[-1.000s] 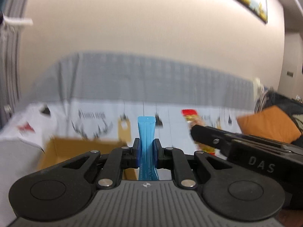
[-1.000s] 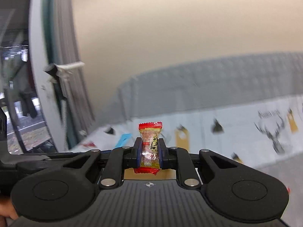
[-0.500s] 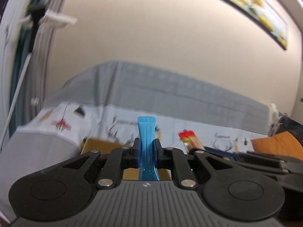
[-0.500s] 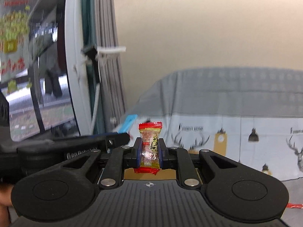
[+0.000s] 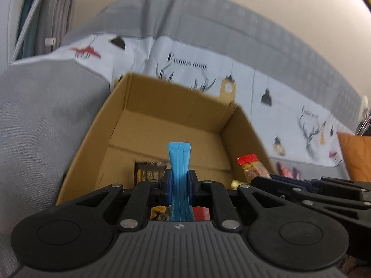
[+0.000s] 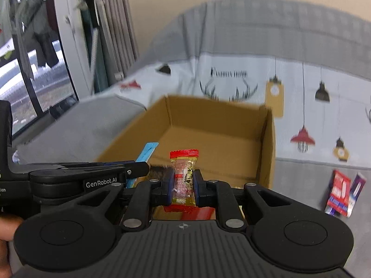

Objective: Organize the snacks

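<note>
Left gripper (image 5: 179, 186) was clamped on a thin blue plastic snack stick (image 5: 179, 162), right gripper (image 6: 183, 181) pinching a crinkly red-and-yellow wrapped candy (image 6: 183, 178) mid-body, both over the open brown cardboard box (image 5: 162, 125). Both looked light, soft and slippery.

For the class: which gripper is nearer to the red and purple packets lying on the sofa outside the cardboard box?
Right. The right gripper, shut on a red-ended candy, is on the box side nearest the packets. The left gripper, holding a blue stick packet, is farther left over the cardboard box.
</note>
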